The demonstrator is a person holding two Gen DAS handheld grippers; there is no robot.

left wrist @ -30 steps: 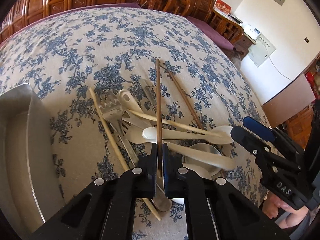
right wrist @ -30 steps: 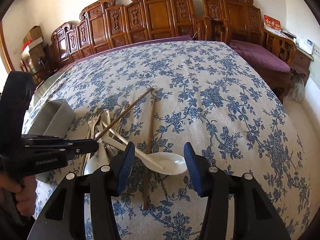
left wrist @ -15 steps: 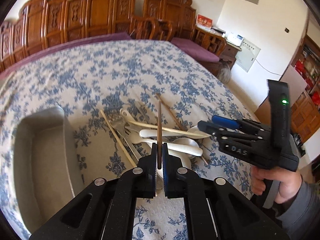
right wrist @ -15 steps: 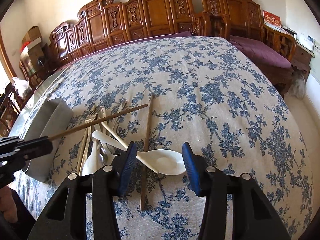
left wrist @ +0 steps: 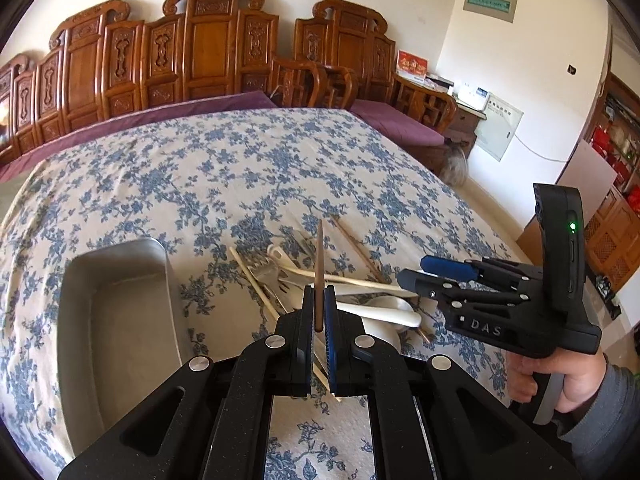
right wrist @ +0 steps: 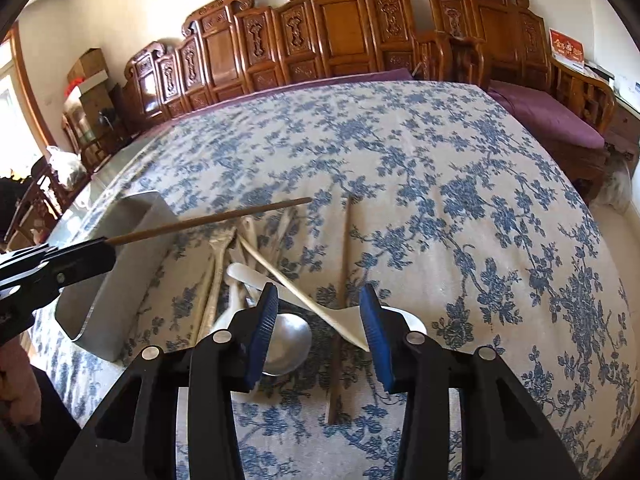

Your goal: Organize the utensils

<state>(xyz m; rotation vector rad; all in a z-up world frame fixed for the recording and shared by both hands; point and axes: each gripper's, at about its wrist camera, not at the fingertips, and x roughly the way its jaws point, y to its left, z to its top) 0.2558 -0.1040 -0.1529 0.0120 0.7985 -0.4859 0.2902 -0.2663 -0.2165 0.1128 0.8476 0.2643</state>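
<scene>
The left gripper (left wrist: 319,312) is pinched nearly closed on a dark brown chopstick (left wrist: 319,268), gripping it near one end so that the rest of the stick juts forward from the fingertips, lifted clear of the floral tablecloth (left wrist: 240,168). Seen from the right wrist, that same chopstick (right wrist: 208,220) slants up and rightward out of the left gripper (right wrist: 92,256), passing above the near corner of the metal tray (right wrist: 132,248).

The right gripper (right wrist: 320,320) is spread wide and holds nothing; its blue-padded fingers (right wrist: 264,320) hover over the pile of utensils. Between and just beyond its fingers lie a metal spoon (right wrist: 288,344), a white ceramic spoon (right wrist: 408,320) and a pale chopstick (right wrist: 296,284) that crosses diagonally over both. A second dark brown chopstick (right wrist: 340,308) lies flat on the cloth, running from below the right finger toward the far side of the tabletop. In the left wrist view the right gripper (left wrist: 416,272) sits to the right of the pile, held by a hand (left wrist: 560,376).

The pile lies near the front edge of the tabletop, left of centre, and includes a metal fork (left wrist: 268,272) and more pale chopsticks. The metal tray (left wrist: 116,320) stands just left of the pile, toward the front left corner; I see nothing inside it.
</scene>
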